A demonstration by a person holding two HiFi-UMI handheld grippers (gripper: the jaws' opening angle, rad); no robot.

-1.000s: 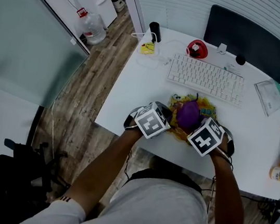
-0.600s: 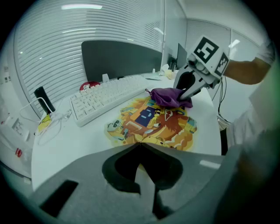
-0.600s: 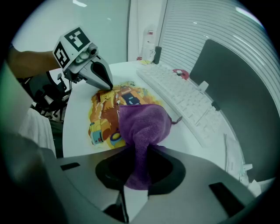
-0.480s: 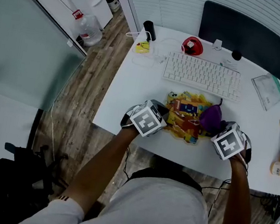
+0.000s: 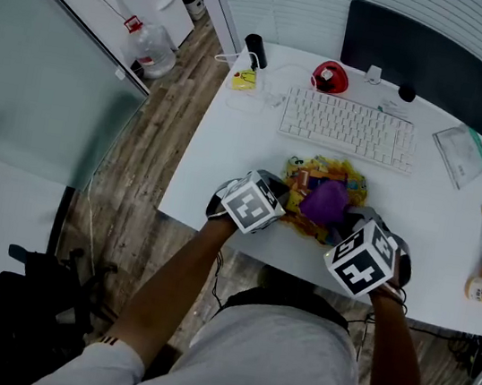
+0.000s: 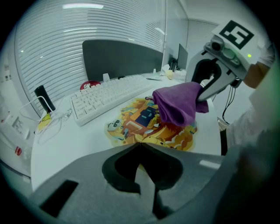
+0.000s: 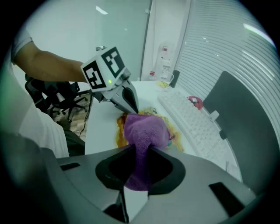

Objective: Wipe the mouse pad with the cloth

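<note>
The white desk [image 5: 220,152] has bare room left of the work spot and a narrower bare strip to its right. A white keyboard [image 5: 346,129] lies on the far side of the spot. The flat, colourful cartoon-printed mouse pad [image 5: 299,185] lies between the keyboard and the desk's near edge, close to that edge. The purple terry cloth [image 5: 326,201] sits bunched on the pad's middle and right part.

The right gripper [image 7: 140,151] has its jaws clamped on a fold of the cloth, which hangs from them onto the pad. The left gripper [image 6: 140,143] has its jaws together. Its tips are at the pad's near-left edge, and whether they pinch it is unclear.
</note>
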